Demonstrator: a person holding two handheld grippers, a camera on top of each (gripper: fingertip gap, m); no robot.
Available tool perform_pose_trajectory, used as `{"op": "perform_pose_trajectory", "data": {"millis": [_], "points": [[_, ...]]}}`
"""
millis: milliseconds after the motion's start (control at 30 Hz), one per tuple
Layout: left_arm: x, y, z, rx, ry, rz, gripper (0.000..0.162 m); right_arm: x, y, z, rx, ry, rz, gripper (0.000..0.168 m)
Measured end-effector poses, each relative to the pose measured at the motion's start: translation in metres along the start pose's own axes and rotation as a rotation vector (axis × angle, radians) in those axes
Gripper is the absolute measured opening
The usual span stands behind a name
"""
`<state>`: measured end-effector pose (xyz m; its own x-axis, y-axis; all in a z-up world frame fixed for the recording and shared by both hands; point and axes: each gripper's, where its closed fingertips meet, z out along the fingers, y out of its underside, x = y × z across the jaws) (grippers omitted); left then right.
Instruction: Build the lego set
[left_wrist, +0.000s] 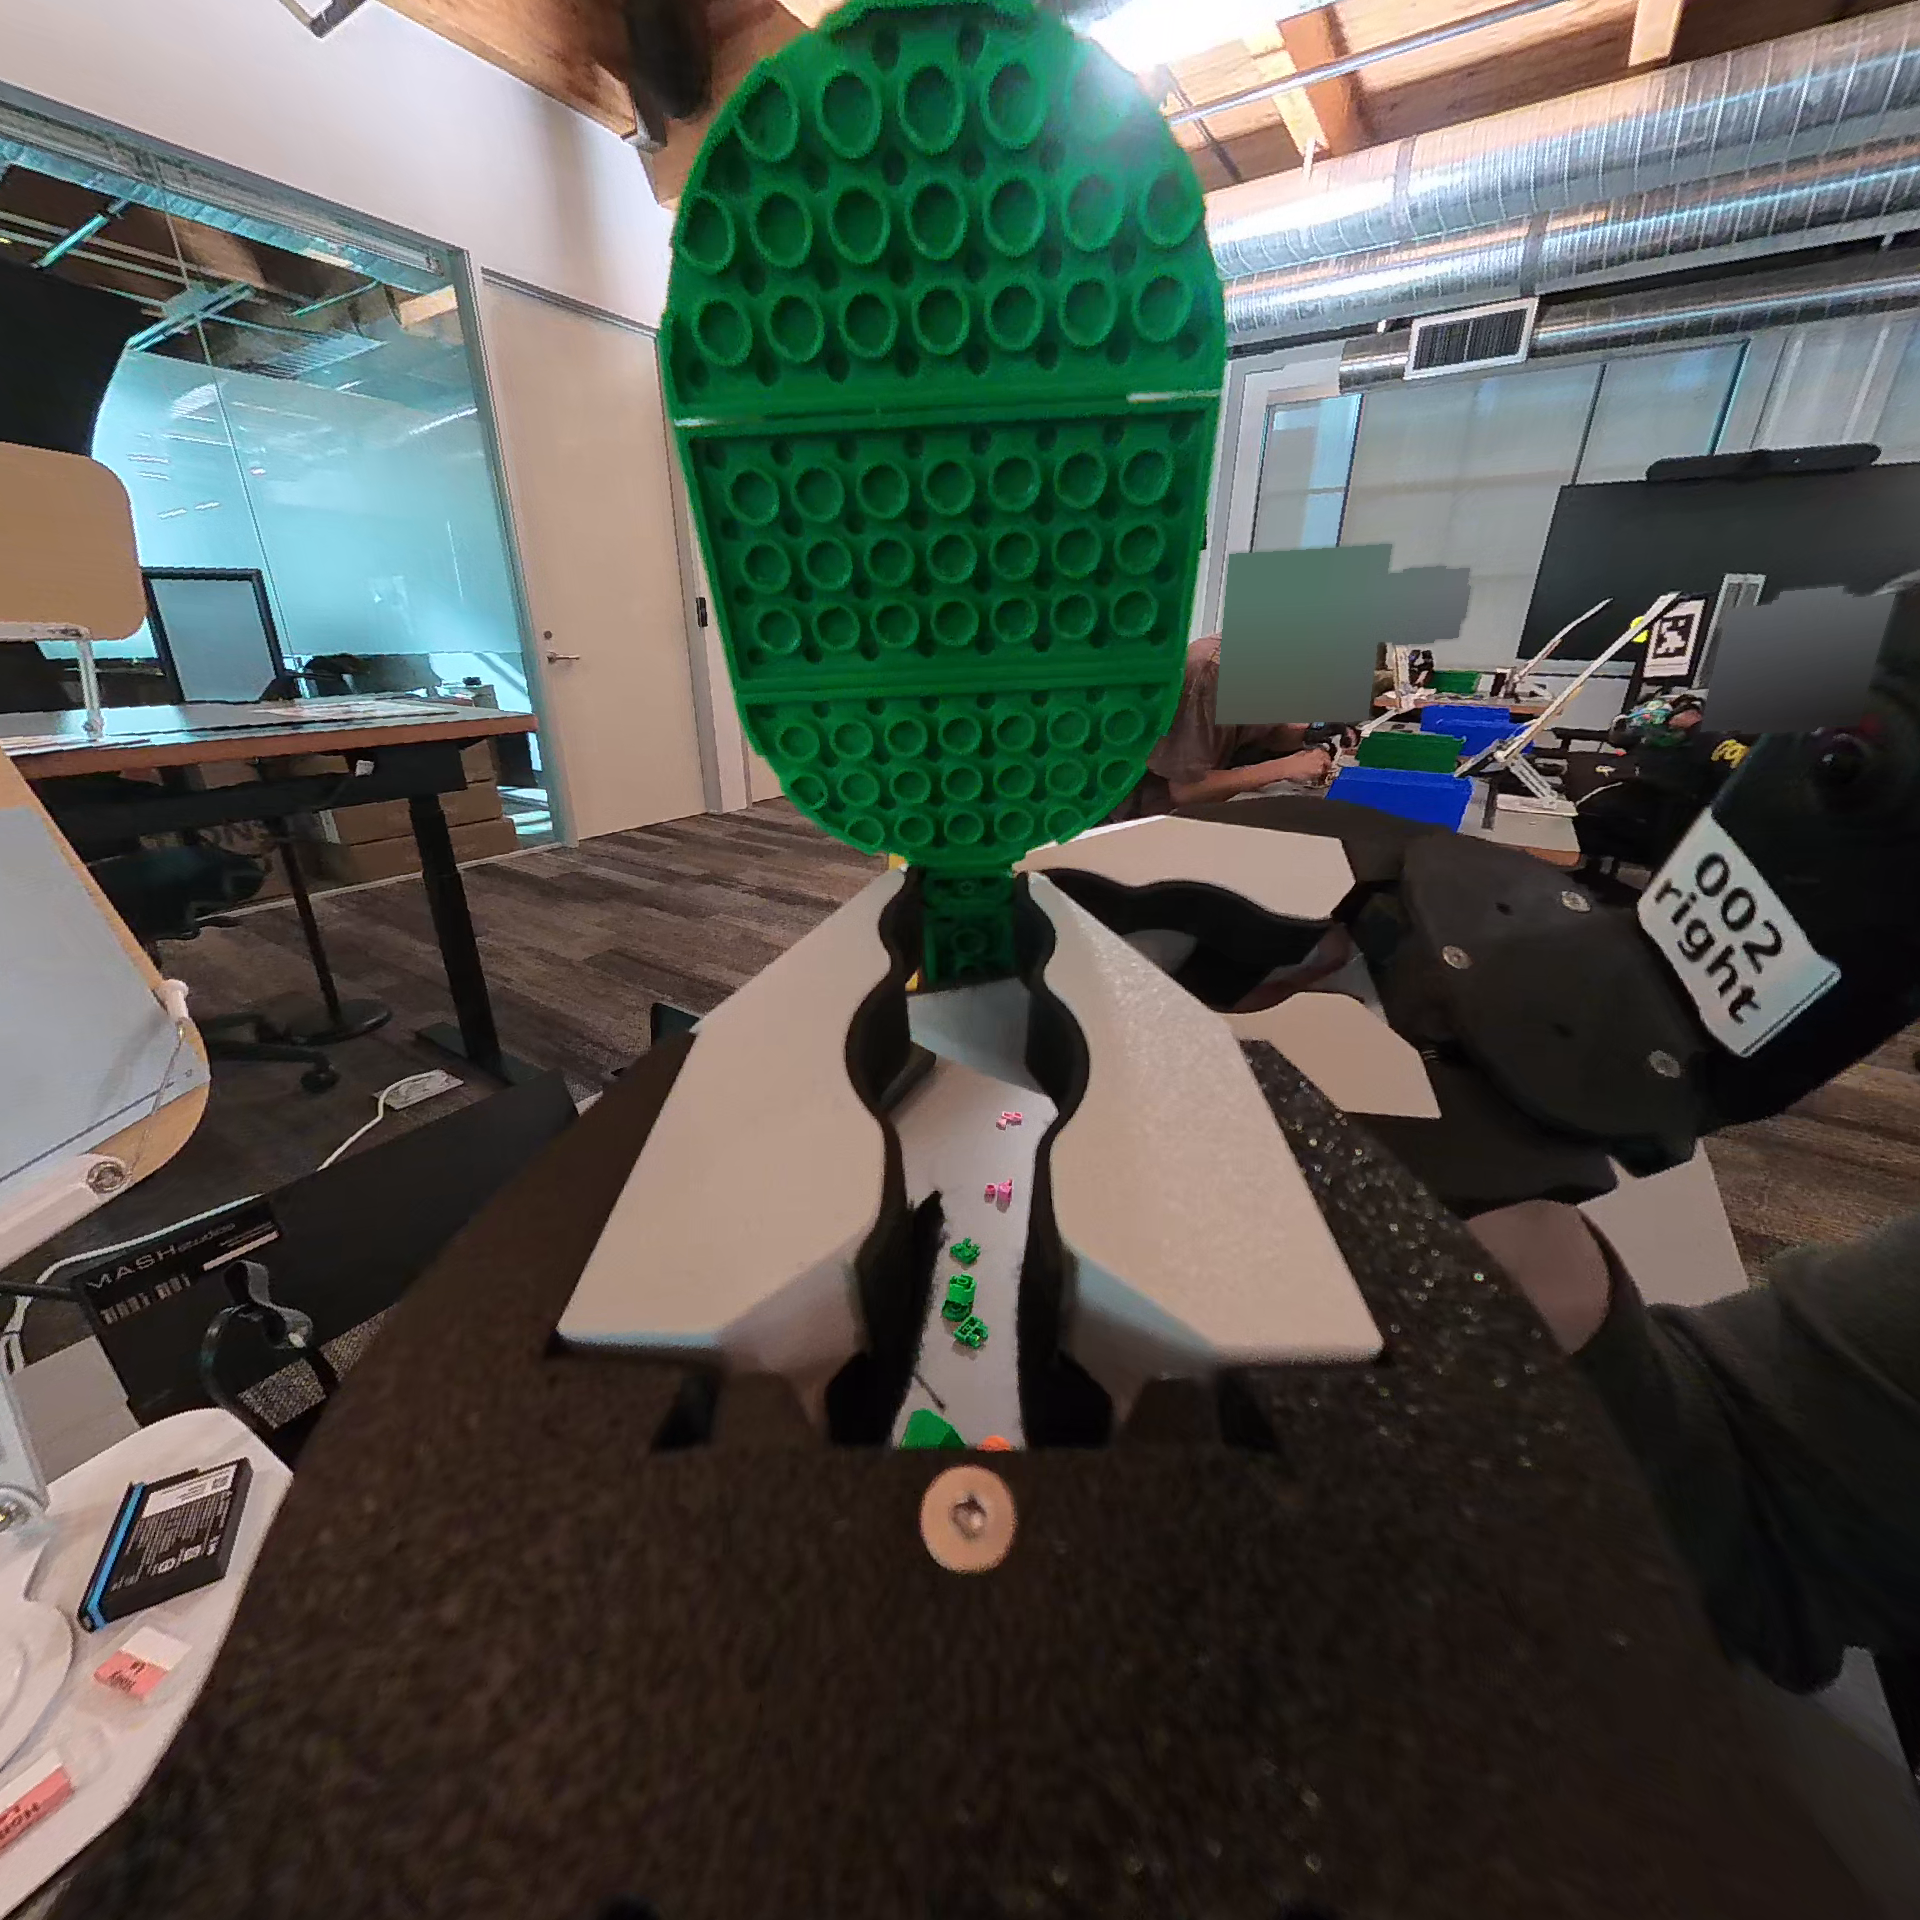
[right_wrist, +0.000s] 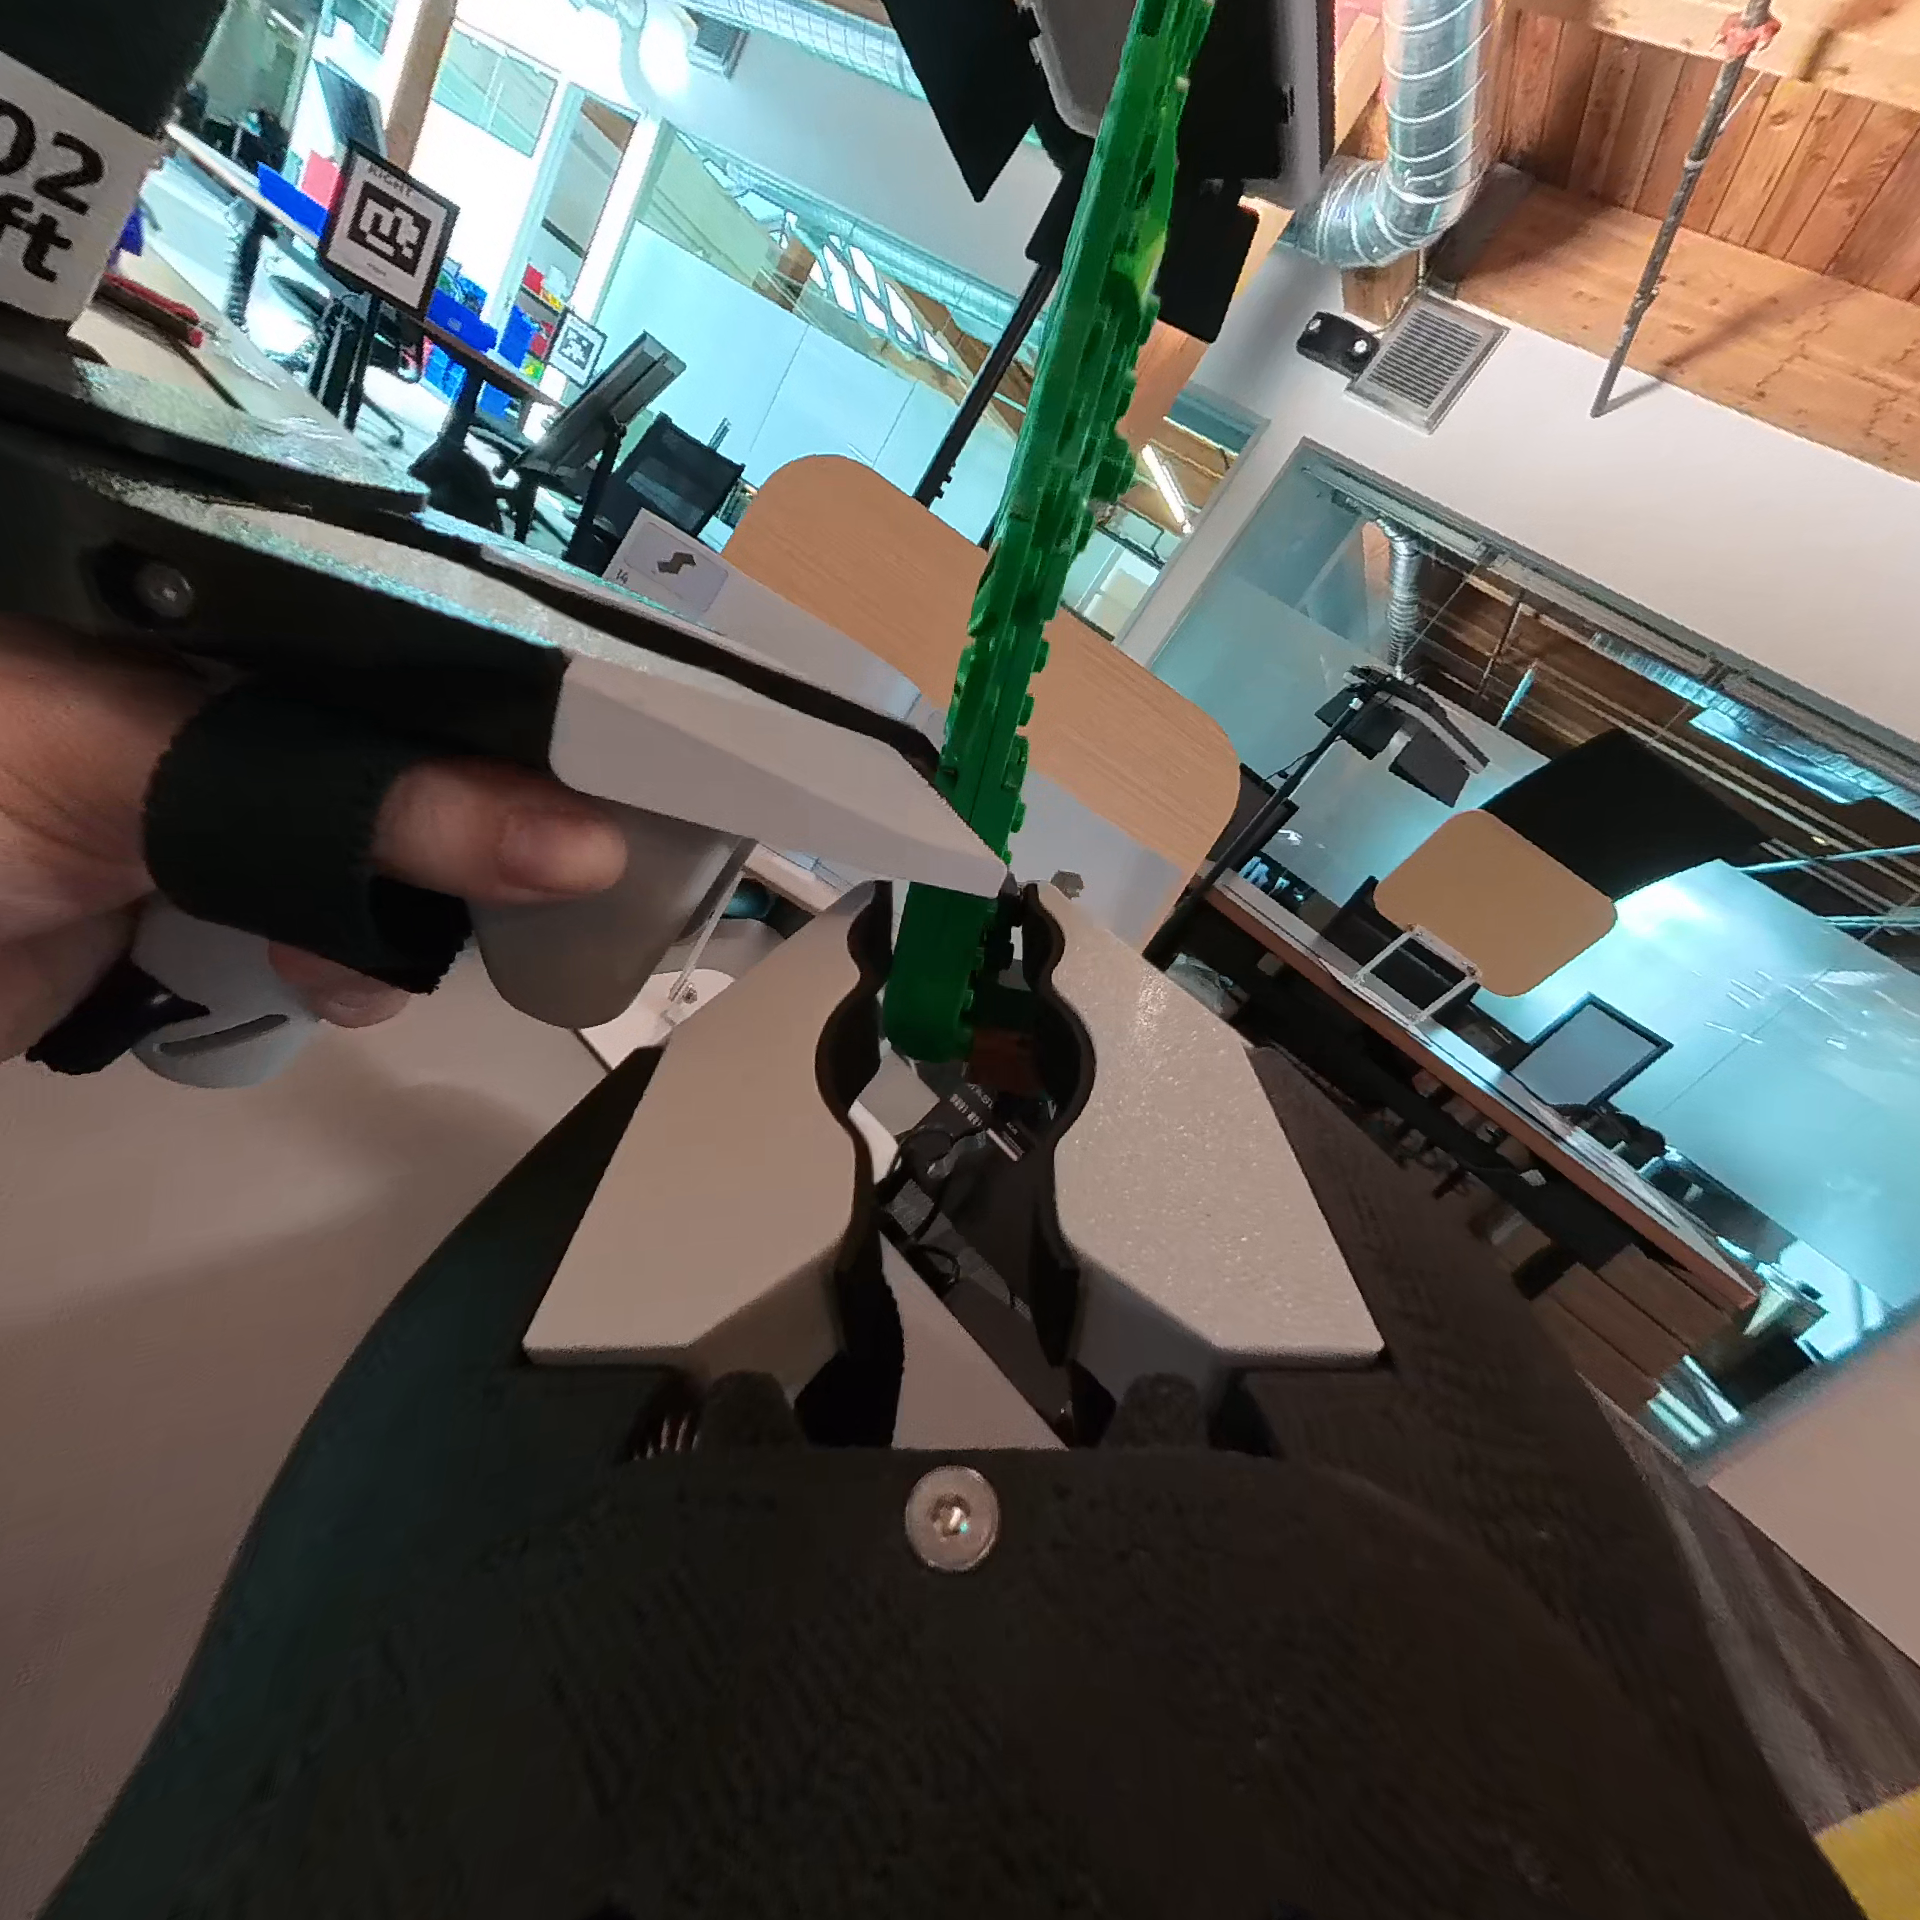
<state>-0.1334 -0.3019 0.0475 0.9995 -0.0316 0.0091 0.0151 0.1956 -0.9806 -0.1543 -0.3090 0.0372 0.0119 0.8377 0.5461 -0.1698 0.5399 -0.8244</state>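
A green oval lego plate (left_wrist: 940, 468), made of joined sections, stands upright in the air with its hollow underside towards the left wrist camera. My left gripper (left_wrist: 964, 935) is shut on the narrow green stub at its bottom end. My right gripper (left_wrist: 1507, 987) comes in from the right, its fingers reaching behind the stub. In the right wrist view the plate (right_wrist: 1049, 540) shows edge-on, and my right gripper (right_wrist: 951, 987) is shut on its lower end. The left gripper's fingers (right_wrist: 769, 769) touch the plate from the left.
Small pink (left_wrist: 1006, 1120) and green (left_wrist: 961, 1299) lego pieces lie on the white table below, seen between the left fingers. A black battery (left_wrist: 166, 1538) lies at the lower left. Desks, chairs, blue bins (left_wrist: 1403, 790) and seated people are farther off. The tips of both grippers are at nearly the same place.
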Motion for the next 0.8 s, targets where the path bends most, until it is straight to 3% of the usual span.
{"op": "perform_pose_trajectory", "data": {"millis": [300, 567, 800], "points": [[-0.004, -0.001, -0.003, 0.010, 0.002, -0.017, 0.014, -0.003, -0.001, -0.004, 0.007, -0.065, 0.037, 0.022], [-0.002, -0.002, -0.005, 0.005, 0.009, 0.009, 0.014, -0.005, -0.001, -0.003, 0.009, -0.084, 0.048, 0.039], [0.017, 0.003, -0.007, -0.037, 0.127, 0.069, 0.014, -0.017, 0.001, -0.004, -0.002, -0.177, 0.076, 0.047]]}}
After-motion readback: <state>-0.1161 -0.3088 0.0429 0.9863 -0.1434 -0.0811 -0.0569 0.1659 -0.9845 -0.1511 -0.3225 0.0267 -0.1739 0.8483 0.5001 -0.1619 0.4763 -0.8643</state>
